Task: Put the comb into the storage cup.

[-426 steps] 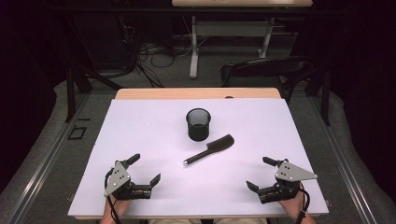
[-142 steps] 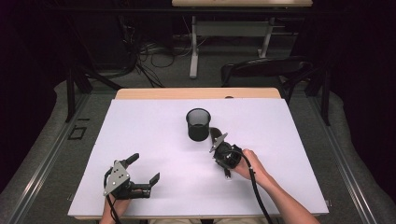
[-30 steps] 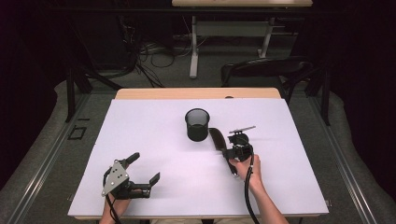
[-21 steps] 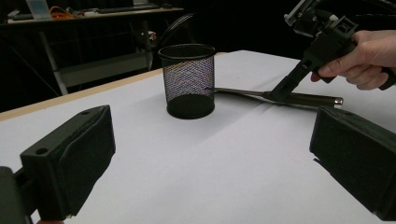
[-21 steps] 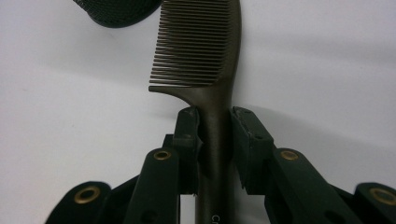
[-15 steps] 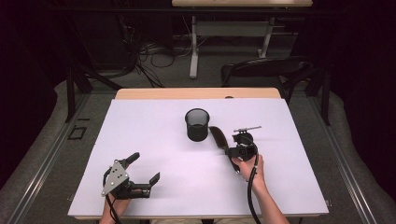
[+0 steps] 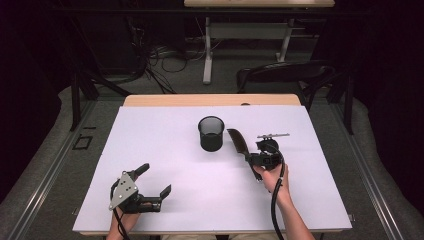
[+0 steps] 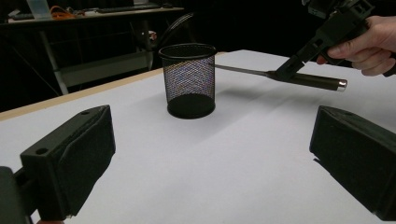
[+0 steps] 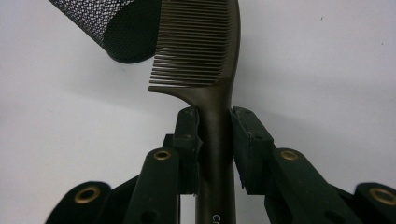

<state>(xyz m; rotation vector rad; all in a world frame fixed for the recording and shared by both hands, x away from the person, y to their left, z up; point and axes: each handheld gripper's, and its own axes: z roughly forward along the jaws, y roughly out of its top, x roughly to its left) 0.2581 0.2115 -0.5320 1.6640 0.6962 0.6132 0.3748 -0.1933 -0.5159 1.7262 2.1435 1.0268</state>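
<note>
Right tool (image 7: 248, 158) raised beside mesh cup (image 7: 211, 133), pinching comb (image 7: 238, 142) handle; left tool (image 7: 150, 184) spread, low on table (image 7: 200, 200).

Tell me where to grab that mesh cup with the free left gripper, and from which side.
Take the mesh cup by its rim, one jaw inside and one outside, coming down from above on its left side. It stands upright with its mouth open, and its round body looks wide for the jaws. The left gripper is open and free, while the comb held by the right gripper hangs by the cup's right side.
</note>
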